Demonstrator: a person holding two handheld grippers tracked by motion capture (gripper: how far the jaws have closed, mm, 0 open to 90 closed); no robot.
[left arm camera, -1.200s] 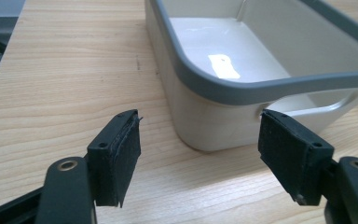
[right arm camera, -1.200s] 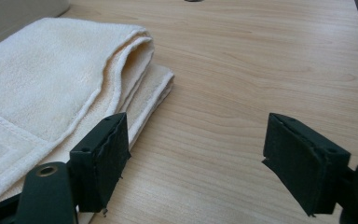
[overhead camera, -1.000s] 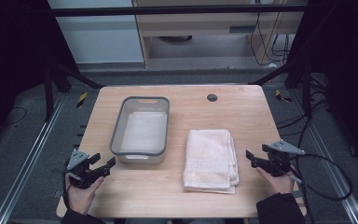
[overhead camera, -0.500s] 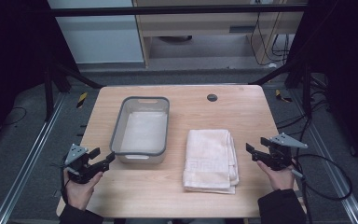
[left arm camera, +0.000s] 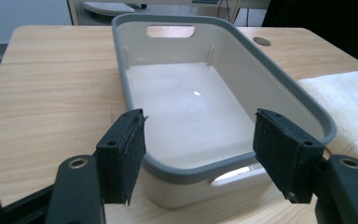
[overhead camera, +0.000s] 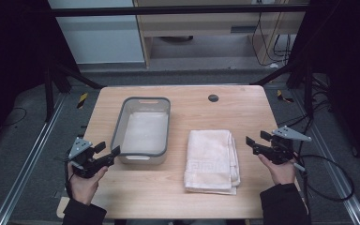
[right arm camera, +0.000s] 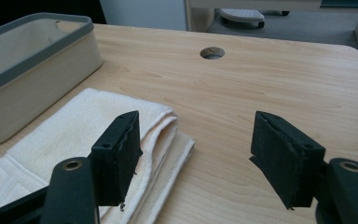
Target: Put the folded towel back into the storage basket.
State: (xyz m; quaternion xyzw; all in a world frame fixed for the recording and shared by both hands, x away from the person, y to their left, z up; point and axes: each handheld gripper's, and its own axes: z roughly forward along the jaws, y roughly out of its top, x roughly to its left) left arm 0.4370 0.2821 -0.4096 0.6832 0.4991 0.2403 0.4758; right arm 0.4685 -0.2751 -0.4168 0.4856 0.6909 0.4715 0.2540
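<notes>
Presently on the wooden table [overhead camera: 201, 112]: one grey-rimmed tub [overhead camera: 143, 129], left of centre, and one folded cream towel [overhead camera: 212, 160] just to its right, apart from it. The left gripper [overhead camera: 110, 152], at the near left, points at the tub's near corner, jaws wide apart and gripping nothing, having just been closing slightly. The right gripper [overhead camera: 252, 141], at the near right beside the towel's right edge, stands open and empty.
</notes>
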